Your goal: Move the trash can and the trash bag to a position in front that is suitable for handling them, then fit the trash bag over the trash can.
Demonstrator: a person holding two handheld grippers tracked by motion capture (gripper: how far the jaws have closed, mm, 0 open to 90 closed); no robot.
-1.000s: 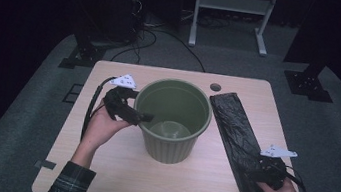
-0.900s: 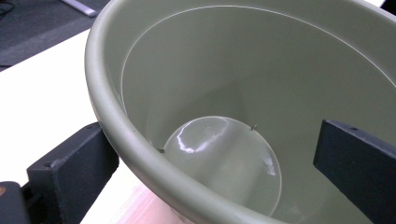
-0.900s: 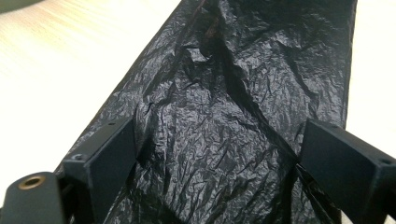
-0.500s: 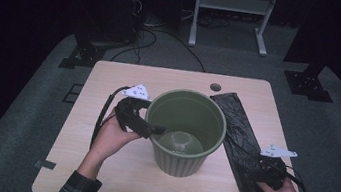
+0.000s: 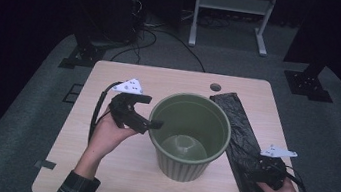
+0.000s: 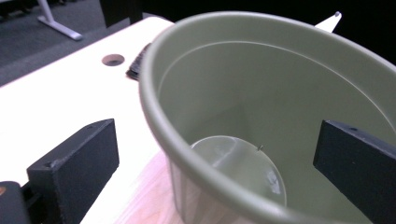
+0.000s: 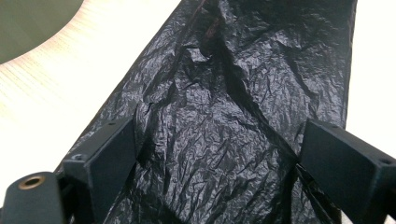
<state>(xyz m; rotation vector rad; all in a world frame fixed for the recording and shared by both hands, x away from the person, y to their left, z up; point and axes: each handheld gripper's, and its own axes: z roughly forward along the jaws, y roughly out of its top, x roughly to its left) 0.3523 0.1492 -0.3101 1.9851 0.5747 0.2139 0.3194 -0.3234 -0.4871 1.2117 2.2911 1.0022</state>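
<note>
The left gripper stands with its jaws wide apart astride the near rim of the green bin, one jaw outside the wall, one inside; the wall blocks any sideways pass between them, while the bin's hollow ahead lies open down to its bottom. Behind and to the outer side of that gripper the table is bare wood. The right gripper has its jaws spread over the black bag, which covers the table ahead of it; bare wood lies between bag and bin.

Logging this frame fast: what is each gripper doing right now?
Left gripper: open, jaws either side of the green bin's rim.
Right gripper: open over the black bag, nothing held.
</note>
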